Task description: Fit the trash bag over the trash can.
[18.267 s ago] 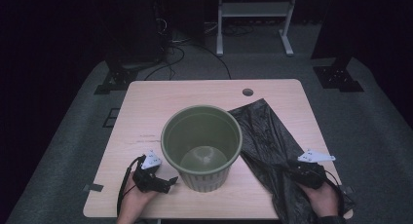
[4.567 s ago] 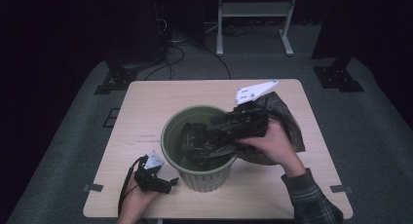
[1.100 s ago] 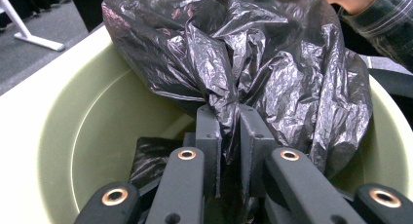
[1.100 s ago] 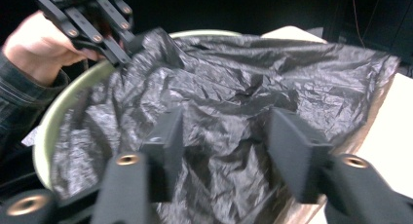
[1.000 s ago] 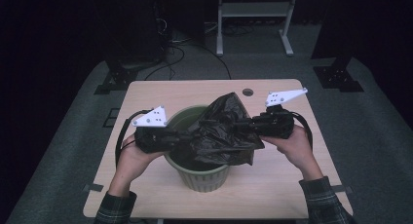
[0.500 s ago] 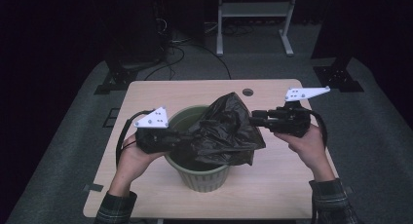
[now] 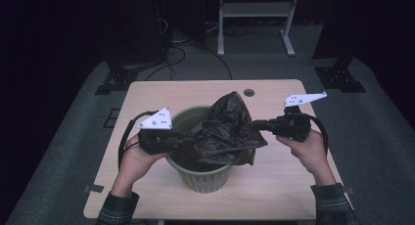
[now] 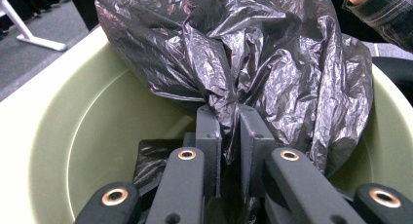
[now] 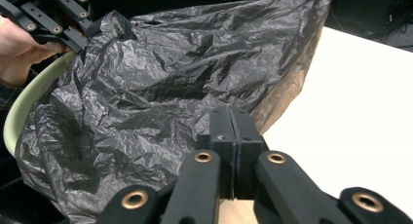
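A crumpled black plastic bag (image 7: 225, 132) hangs over the mouth of a pale green bin (image 7: 203, 178) at the table's middle. My left gripper (image 7: 193, 137) reaches in over the bin's left rim and is shut on a bunched fold of the bag (image 8: 253, 63); its jaws (image 8: 229, 112) squeeze the film above the bin's inner wall (image 8: 63, 126). My right gripper (image 7: 255, 123) is level at the bag's right edge. Its jaws have just been closing and now stand pressed together (image 9: 229, 109), with a thin edge of the bag (image 9: 160, 87) at their tips.
The bin stands on a light wooden table (image 7: 274, 186) with a round cable hole (image 7: 249, 93) near its far edge. A white metal frame (image 7: 254, 10) and loose cables (image 7: 181, 44) are on the dark floor beyond. Bare tabletop (image 9: 365, 112) lies right of the bag.
My right gripper has moved to the right and slightly down, along the bag's right side. The left gripper has kept still with the bag in it.
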Motion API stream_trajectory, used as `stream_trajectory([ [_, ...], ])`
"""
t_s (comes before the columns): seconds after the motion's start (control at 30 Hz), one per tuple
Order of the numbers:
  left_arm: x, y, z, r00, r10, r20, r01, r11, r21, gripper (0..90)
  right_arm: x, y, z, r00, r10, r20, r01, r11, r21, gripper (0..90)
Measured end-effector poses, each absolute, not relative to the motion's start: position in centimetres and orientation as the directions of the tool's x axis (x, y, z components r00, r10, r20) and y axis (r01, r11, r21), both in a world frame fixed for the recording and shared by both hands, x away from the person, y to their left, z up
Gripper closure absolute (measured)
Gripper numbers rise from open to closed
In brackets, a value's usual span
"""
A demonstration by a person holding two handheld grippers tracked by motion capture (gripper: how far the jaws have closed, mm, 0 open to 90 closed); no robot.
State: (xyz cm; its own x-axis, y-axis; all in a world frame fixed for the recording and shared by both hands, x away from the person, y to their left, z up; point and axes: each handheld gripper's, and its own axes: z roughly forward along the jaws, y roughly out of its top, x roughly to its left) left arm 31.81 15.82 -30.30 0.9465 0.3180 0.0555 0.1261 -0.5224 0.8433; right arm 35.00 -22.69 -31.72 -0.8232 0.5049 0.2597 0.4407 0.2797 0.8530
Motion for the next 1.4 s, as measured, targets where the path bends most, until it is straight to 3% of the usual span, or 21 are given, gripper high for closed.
stream_trajectory([
  [0.27,31.9,14.6,-30.2,0.948,0.297,0.113,0.094,-0.602,0.793,80.7,34.8,-21.8,-30.1,-0.855,0.449,0.26,0.396,0.241,0.886,90.0],
  [0.53,31.8,13.3,-30.8,0.956,0.263,0.126,0.084,-0.664,0.743,80.6,34.8,-17.1,-27.6,-0.909,0.356,0.217,0.318,0.256,0.913,90.0],
  [0.8,31.8,12.3,-31.4,0.967,0.228,0.115,0.075,-0.684,0.726,78.6,35.1,-12.0,-27.3,-0.935,0.277,0.222,0.297,0.27,0.916,90.0],
  [0.9,31.8,12.5,-31.5,0.963,0.244,0.113,0.082,-0.666,0.742,72.4,35.0,-10.5,-27.7,-0.941,0.261,0.214,0.289,0.293,0.911,90.0],
  [0.97,31.9,13.0,-31.4,0.957,0.267,0.116,0.085,-0.637,0.766,56.7,34.9,-10.0,-27.9,-0.944,0.26,0.206,0.284,0.314,0.906,90.0],
  [1.03,31.9,13.5,-31.3,0.954,0.278,0.108,0.086,-0.602,0.794,48.9,34.8,-10.0,-28.2,-0.944,0.257,0.207,0.284,0.317,0.905,90.0],
  [1.23,31.7,14.0,-30.1,0.959,0.272,0.076,0.079,-0.517,0.853,43.8,34.8,-11.0,-28.3,-0.944,0.215,0.249,0.301,0.259,0.918,90.0],
  [1.37,31.9,13.0,-30.0,0.963,0.257,0.075,0.083,-0.554,0.828,43.4,34.6,-11.1,-28.1,-0.949,0.177,0.261,0.298,0.238,0.924,90.0],
  [1.4,32.0,12.7,-30.1,0.965,0.25,0.079,0.084,-0.582,0.809,48.8,34.5,-11.2,-28.0,-0.95,0.169,0.263,0.298,0.231,0.926,90.0],
])
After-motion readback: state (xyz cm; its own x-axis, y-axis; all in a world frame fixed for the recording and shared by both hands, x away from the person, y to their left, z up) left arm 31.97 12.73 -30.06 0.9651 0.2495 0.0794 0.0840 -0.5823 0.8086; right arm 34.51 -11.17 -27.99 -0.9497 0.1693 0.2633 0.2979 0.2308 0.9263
